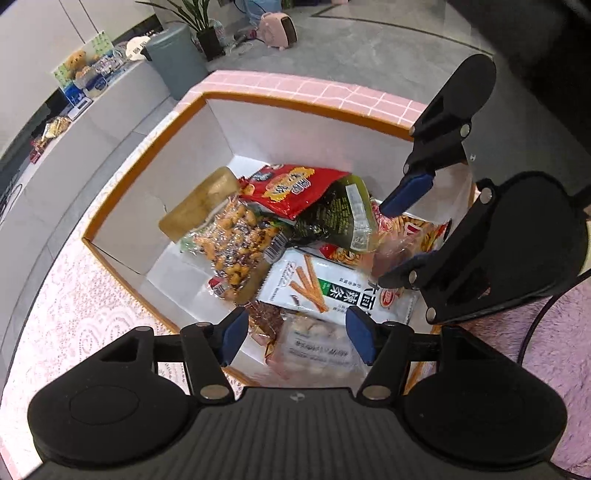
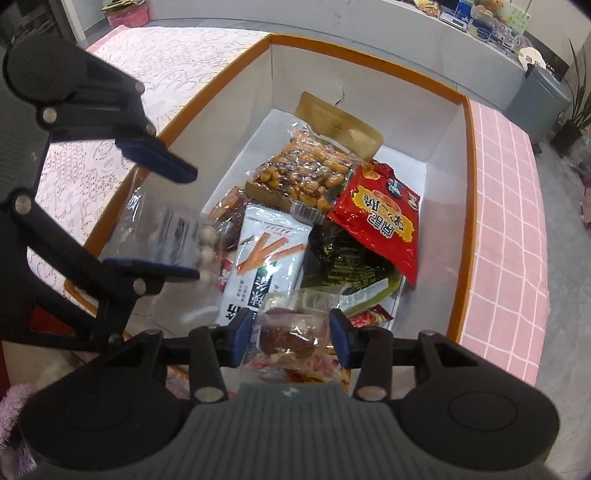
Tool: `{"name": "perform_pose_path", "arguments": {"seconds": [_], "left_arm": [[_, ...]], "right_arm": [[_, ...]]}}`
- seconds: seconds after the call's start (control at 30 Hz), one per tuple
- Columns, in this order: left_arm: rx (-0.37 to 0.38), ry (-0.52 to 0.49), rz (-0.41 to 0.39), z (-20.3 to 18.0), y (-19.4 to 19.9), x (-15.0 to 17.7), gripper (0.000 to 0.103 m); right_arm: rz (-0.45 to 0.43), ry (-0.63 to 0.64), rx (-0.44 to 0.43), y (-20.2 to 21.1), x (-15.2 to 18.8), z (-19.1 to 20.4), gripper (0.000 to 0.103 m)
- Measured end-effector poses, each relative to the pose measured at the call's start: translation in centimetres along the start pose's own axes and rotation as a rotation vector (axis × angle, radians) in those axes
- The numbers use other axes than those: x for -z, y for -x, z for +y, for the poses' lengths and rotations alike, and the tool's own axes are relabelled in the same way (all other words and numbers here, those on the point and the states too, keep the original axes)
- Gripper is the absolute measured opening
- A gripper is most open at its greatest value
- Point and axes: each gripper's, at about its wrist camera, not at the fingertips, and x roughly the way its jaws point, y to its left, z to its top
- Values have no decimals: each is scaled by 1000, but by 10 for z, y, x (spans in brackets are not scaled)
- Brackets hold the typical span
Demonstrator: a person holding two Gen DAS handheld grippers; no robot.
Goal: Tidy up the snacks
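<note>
An orange-rimmed white box [image 1: 258,101] [image 2: 369,51] holds several snack packets: a red bag [image 1: 295,188] [image 2: 380,221], a peanut pack [image 1: 236,240] [image 2: 306,173], a white spicy-stick pack [image 1: 325,288] [image 2: 266,254]. My left gripper [image 1: 297,338] [image 2: 184,221] is open over the box's near edge, with a clear packet of pale balls [image 1: 314,343] [image 2: 173,236] loose between its fingers. My right gripper [image 2: 291,334] [image 1: 399,240] is open above the box's right side, with a clear packet of dark red snack [image 2: 291,336] lying between its fingers.
The box stands on a pink lace cloth [image 1: 74,306] beside pink checked cloth [image 2: 506,221]. A grey counter [image 1: 92,122] with small items, a grey bin [image 1: 173,59] and a potted plant [image 1: 199,22] lie beyond.
</note>
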Motion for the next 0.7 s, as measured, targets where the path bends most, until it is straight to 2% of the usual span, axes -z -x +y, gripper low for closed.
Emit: {"name": "perform_pose_path", "arguments": {"seconds": [0.07, 0.2, 0.37, 0.47, 0.57, 0.7], "left_arm": [[-7, -5, -18, 1, 9, 3, 72], [-45, -1, -87, 4, 34, 14, 73], [-88, 61, -198, 13, 68, 36, 74], [-128, 129, -267, 19, 88, 52, 74], [-140, 221, -353, 28, 109, 68, 76], [-115, 363, -491, 39, 137, 93, 82]], "right_arm": [[-5, -2, 24, 3, 0, 3, 58], [-55, -14, 76, 20, -2, 8, 66], [-154, -84, 114, 48, 0, 16, 75], [-221, -128, 138, 62, 2, 25, 86], [-297, -168, 143, 76, 4, 36, 86], [-427, -236, 142, 98, 10, 56, 86]]}}
